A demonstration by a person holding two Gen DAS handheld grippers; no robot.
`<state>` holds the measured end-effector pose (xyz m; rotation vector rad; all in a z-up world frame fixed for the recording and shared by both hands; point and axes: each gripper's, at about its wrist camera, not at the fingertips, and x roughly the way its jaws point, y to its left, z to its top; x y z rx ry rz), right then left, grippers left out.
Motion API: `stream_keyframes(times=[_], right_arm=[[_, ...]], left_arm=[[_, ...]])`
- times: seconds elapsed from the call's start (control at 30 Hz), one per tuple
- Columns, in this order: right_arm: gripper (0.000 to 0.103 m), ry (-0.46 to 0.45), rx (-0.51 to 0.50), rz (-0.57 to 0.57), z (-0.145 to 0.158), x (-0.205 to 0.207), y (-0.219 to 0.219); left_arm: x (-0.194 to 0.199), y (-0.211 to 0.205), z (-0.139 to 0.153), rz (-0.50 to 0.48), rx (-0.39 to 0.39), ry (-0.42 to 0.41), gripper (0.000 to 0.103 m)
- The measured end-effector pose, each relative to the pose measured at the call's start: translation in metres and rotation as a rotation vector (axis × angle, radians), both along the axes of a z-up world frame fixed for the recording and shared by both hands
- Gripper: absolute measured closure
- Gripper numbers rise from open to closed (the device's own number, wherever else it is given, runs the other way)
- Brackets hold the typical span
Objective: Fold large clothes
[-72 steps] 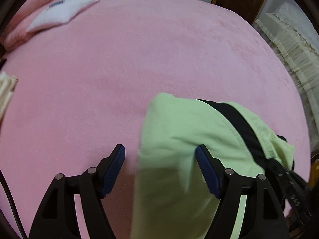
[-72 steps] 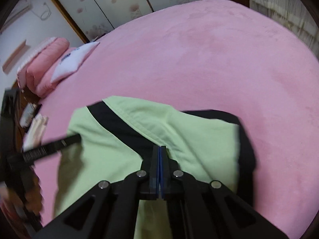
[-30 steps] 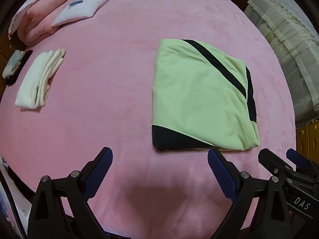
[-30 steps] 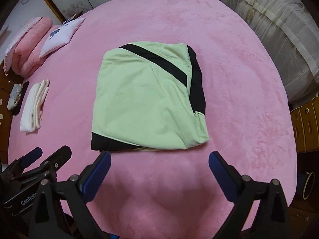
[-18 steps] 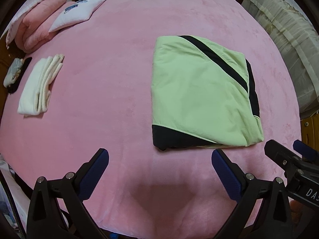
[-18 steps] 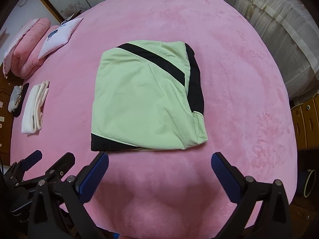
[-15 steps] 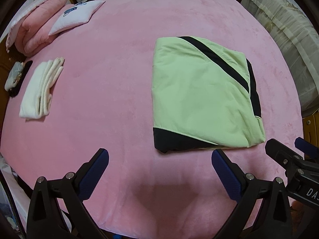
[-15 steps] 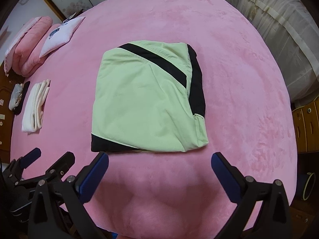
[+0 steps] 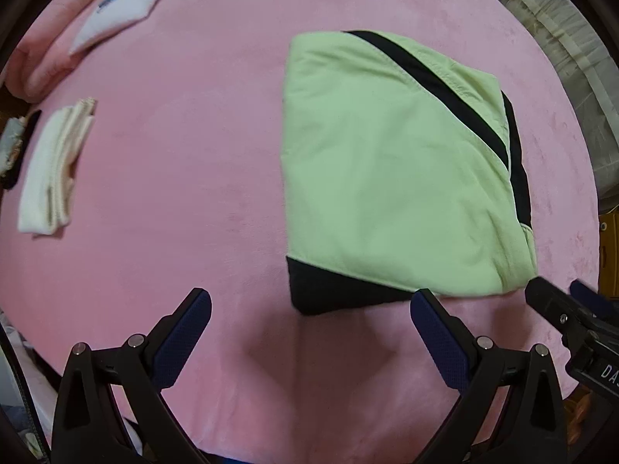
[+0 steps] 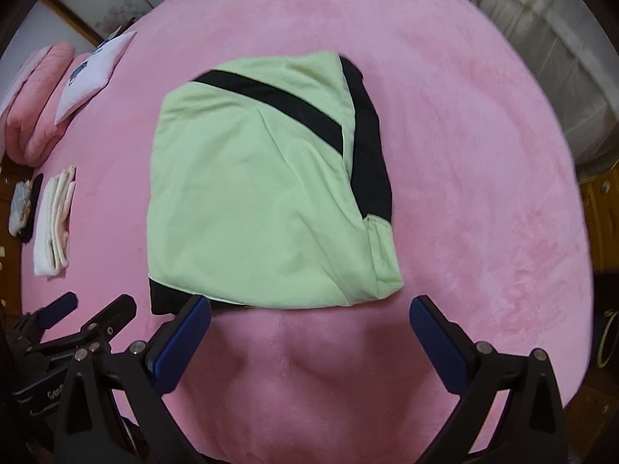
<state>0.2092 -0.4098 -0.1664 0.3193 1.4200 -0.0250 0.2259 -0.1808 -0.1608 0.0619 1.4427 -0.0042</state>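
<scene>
The light-green garment with black bands [image 9: 390,178] lies folded into a compact, roughly square packet on the pink bed cover [image 9: 185,154], flat and free of either tool. Both grippers hover at the near edge of the bed with nothing between their fingers: the left gripper [image 9: 309,332] is spread wide, its right finger just short of the packet's black near-left corner, and the right gripper [image 10: 309,332] is likewise released, its left finger overlapping that same near hem in its own view.

The packet sits straight ahead of the right gripper and ahead and to the right of the left one, so the right is better centred on it. Its slightly longer side runs away from the grippers, near hem to far fold. Judging by the tidy shape, this piece looks finished. A folded cream towel [image 9: 54,170] lies well apart at the left, beyond it a white pillow [image 9: 123,4] on a pink rolled quilt [image 9: 46,62].
</scene>
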Motion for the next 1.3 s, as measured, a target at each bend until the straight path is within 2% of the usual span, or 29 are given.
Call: stream_keyframes(times=[0.1, 0.17, 0.27, 0.37, 0.53, 0.63, 0.77, 0.83, 0.9, 1.07, 1.1, 1.13, 1.17, 1.2, 1.3], right_arm=[[0.001, 0.048, 0.053, -0.047, -0.024, 0.005, -0.017], [0.001, 0.045, 0.075, -0.079, -0.034, 0.010, -0.030], [0.001, -0.034, 0.109, -0.122, -0.044, 0.020, -0.054], [0.004, -0.107, 0.231, -0.084, -0.065, 0.039, -0.073], [0.022, -0.106, 0.345, -0.029, -0.104, 0.073, -0.080], [0.025, -0.095, 0.396, -0.007, -0.117, 0.093, -0.074], [0.025, -0.093, 0.481, 0.021, -0.132, 0.114, -0.063], [0.025, -0.086, 0.484, 0.034, -0.134, 0.119, -0.056], [0.027, -0.083, 0.462, 0.057, -0.132, 0.119, -0.050], [0.059, -0.074, 0.484, -0.029, -0.132, 0.112, -0.061], [0.061, -0.075, 0.499, -0.064, -0.133, 0.110, -0.064], [0.063, -0.075, 0.506, -0.082, -0.134, 0.108, -0.065], [0.065, -0.077, 0.506, -0.095, -0.133, 0.107, -0.065], [0.066, -0.078, 0.496, -0.100, -0.132, 0.107, -0.062], [0.078, -0.085, 0.452, -0.118, -0.123, 0.104, -0.055]], left_arm=[[0.012, 0.008, -0.016, 0.016, -0.038, 0.023, 0.001], [0.021, 0.010, -0.027, 0.000, -0.029, 0.029, 0.001], [0.034, 0.013, -0.037, -0.043, 0.022, 0.006, 0.001], [0.047, 0.018, -0.046, -0.063, 0.023, -0.003, 0.001], [0.072, 0.032, -0.064, -0.034, -0.069, 0.009, 0.001], [0.083, 0.038, -0.079, -0.021, -0.114, 0.036, 0.001], [0.093, 0.052, -0.094, 0.038, -0.296, 0.024, 0.001], [0.098, 0.058, -0.108, 0.071, -0.388, 0.029, 0.001], [0.099, 0.060, -0.118, 0.091, -0.434, 0.030, 0.001], [0.103, 0.061, -0.143, 0.162, -0.528, 0.005, 0.001], [0.104, 0.062, -0.145, 0.171, -0.536, -0.012, 0.001], [0.104, 0.064, -0.143, 0.174, -0.536, -0.047, 0.006], [0.104, 0.063, -0.140, 0.162, -0.532, -0.086, 0.018], [0.102, 0.060, -0.138, 0.145, -0.509, -0.114, 0.019], [0.097, 0.051, -0.131, 0.102, -0.429, -0.169, 0.034]])
